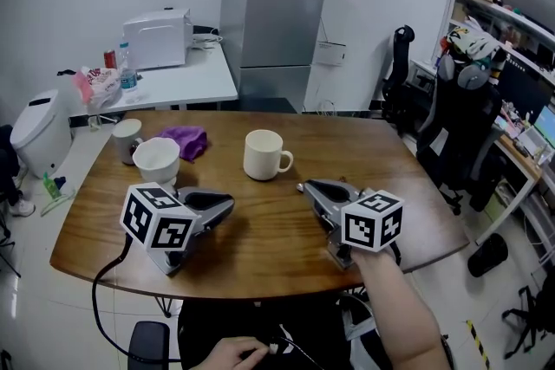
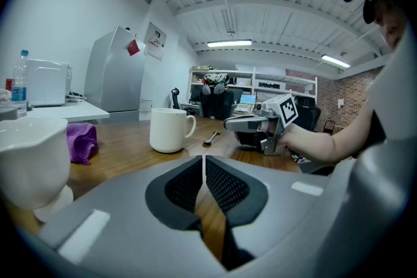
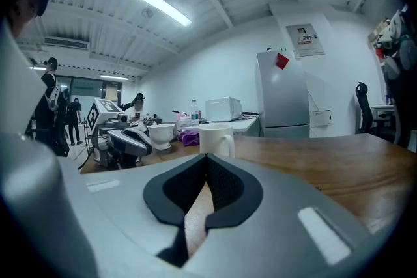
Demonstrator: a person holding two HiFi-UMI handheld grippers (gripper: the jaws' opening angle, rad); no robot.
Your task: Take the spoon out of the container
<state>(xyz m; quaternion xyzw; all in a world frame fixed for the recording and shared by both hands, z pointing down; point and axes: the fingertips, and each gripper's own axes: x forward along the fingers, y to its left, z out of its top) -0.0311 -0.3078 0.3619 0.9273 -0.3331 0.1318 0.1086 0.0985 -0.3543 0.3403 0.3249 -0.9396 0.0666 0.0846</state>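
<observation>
A small metal spoon [image 2: 212, 137] lies flat on the wooden table [image 1: 286, 256], between the white mug [image 1: 267, 154] and my right gripper [image 1: 305, 185]. No spoon shows in the mug from these views. The right gripper is shut with nothing between its pads [image 3: 207, 158]; it is held low over the table with its tip close to the spoon. My left gripper [image 1: 231, 202] rests on the table in front of a white footed cup [image 1: 157, 159]. It too is shut and empty [image 2: 204, 159]. The mug [image 2: 169, 129] stands upright with its handle to the right.
A purple cloth [image 1: 184, 140] and a grey mug [image 1: 127, 139] sit at the table's back left. A hand [image 1: 238, 353] is at the near edge with a cable. Black office chairs [image 1: 451, 126] stand to the right, a white side table [image 1: 173, 78] and fridge [image 1: 273, 13] behind.
</observation>
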